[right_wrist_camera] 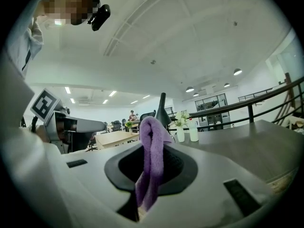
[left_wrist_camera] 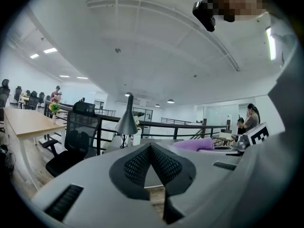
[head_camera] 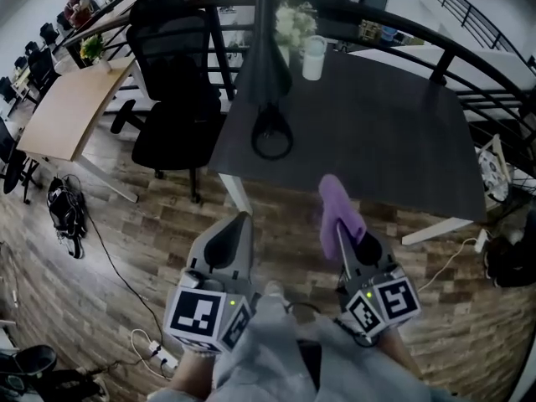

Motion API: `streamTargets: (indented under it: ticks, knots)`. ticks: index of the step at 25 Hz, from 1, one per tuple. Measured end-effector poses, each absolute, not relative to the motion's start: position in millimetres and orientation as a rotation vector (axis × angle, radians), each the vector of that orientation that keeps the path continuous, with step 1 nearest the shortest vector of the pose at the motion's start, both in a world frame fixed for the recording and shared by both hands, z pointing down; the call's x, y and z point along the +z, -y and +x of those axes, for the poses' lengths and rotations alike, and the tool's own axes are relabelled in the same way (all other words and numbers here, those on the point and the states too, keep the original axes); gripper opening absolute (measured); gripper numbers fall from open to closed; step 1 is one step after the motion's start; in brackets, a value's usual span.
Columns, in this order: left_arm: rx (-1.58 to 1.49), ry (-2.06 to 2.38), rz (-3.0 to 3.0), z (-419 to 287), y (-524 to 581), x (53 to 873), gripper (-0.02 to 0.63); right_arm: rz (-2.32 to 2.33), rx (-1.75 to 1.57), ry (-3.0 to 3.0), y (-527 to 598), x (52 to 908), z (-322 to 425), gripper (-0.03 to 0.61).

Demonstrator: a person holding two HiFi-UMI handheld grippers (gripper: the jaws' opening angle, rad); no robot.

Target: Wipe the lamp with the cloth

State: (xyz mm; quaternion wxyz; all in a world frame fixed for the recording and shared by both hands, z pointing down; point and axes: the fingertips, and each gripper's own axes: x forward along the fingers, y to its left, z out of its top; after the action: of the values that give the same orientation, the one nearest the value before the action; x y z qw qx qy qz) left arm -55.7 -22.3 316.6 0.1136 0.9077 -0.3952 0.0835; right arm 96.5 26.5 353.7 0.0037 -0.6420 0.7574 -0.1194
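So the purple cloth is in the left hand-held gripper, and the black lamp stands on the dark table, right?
No: the right hand-held gripper clamps the purple cloth, as the right gripper view shows. The black lamp does stand on the dark table.

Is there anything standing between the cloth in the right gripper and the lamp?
Nothing visible. Only bare table lies between the cloth in the right gripper and the lamp; the white cup stands to the lamp's side.

Purple cloth (head_camera: pixel 333 201) in right claw (head_camera: pixel 344 236), lamp (head_camera: pixel 270 57) on dark table (head_camera: pixel 394 124)
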Motion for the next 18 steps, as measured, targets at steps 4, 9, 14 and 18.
streamTargets:
  ticks: [4,9,14,18]
  knots:
    - [0.245,1.154,2.672,-57,53,317,0.000,-2.021,-0.342,-2.353,6,351,99,0.051]
    - [0.241,1.138,2.697,-62,80,319,0.000,-2.043,-0.303,-2.329,33,347,97,0.051]
    - [0.230,1.130,2.691,-62,92,321,0.000,-2.073,-0.284,-2.339,48,350,104,0.051]
    - [0.251,1.132,2.658,-62,95,328,0.000,-2.084,-0.296,-2.343,56,352,108,0.051]
